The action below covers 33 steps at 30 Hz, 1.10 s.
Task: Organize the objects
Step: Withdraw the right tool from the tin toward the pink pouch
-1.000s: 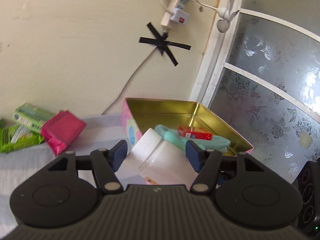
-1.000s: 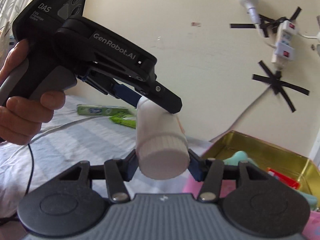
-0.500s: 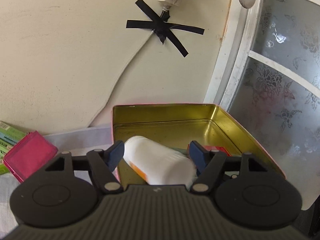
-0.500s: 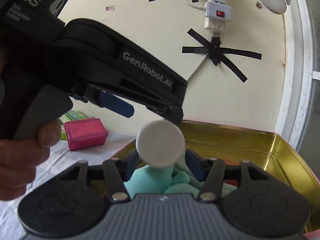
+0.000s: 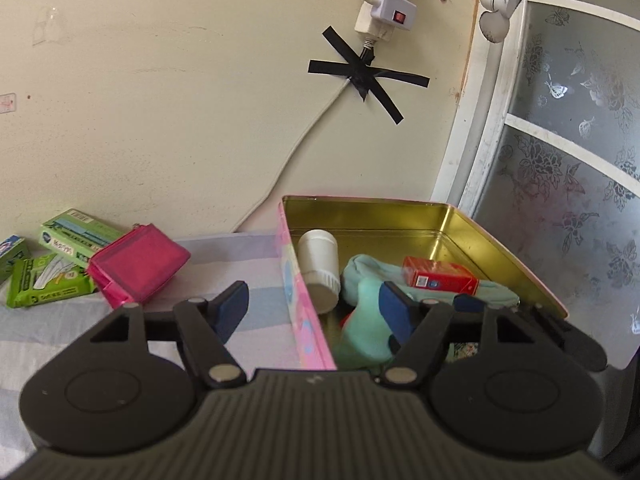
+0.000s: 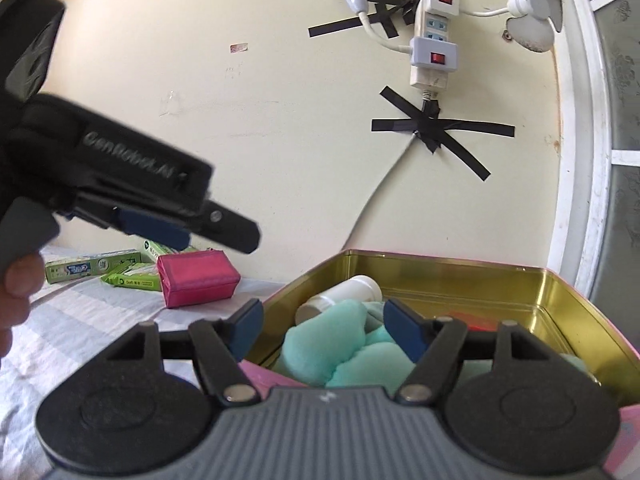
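White bottle [image 5: 319,270] lies on its side, ribbed cap nearest, in the tin's [image 5: 472,236] left part. Left tongs [image 5: 314,304] released, empty; right tongs [image 6: 322,326] opening, empty.

White plastic screw-cap bottle [image 5: 319,270] lies on its side inside gold-lined rectangular tin [image 5: 472,236], along the tin's left wall, beside crumpled teal cloth [image 5: 366,304]; small red carton [image 5: 438,275] rests on cloth.

striped bedsheet [image 5: 224,276], tin box [image 5: 306,320], pink pouch [image 5: 138,266], green packets [image 5: 48,282]
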Tool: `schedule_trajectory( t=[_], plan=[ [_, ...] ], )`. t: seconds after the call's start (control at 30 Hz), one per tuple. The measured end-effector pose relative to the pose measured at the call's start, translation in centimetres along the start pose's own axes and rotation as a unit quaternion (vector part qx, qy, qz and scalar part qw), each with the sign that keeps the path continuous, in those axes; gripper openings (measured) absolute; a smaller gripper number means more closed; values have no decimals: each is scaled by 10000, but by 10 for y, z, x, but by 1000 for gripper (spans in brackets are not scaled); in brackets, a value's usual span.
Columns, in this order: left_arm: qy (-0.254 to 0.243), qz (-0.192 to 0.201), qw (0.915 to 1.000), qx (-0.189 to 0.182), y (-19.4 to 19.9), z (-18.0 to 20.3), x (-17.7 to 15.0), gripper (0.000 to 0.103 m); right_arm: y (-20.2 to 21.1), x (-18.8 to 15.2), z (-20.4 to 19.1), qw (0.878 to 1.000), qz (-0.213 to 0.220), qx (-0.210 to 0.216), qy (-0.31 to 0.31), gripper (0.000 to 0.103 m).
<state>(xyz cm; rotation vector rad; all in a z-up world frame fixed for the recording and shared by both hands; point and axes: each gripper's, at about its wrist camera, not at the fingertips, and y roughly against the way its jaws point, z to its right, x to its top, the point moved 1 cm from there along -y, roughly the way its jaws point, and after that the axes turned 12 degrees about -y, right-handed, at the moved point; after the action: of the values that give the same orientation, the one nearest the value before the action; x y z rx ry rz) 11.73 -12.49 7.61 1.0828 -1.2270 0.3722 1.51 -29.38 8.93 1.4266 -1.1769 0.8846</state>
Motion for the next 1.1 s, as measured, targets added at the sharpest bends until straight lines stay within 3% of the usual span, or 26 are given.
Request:
schedule_trajectory(
  t=[0.23, 0.47, 0.83, 1.1],
  plan=[
    [-239, -154, 9991, 305, 21, 11, -25, 74, 36, -4, 9, 9985, 200, -260, -436, 69],
    [-317, -454, 9963, 665, 29, 8, -51, 74, 63, -12, 7, 9974, 120, -340, -630, 69],
    [-125, -560, 9922, 1110, 46, -20, -78, 74, 68, -6, 14, 9883, 128, -326, -1485, 69],
    [11, -572, 9891, 1360, 53, -44, -89, 74, 61, -5, -11, 9911, 31, -168, -1322, 72]
  ],
)
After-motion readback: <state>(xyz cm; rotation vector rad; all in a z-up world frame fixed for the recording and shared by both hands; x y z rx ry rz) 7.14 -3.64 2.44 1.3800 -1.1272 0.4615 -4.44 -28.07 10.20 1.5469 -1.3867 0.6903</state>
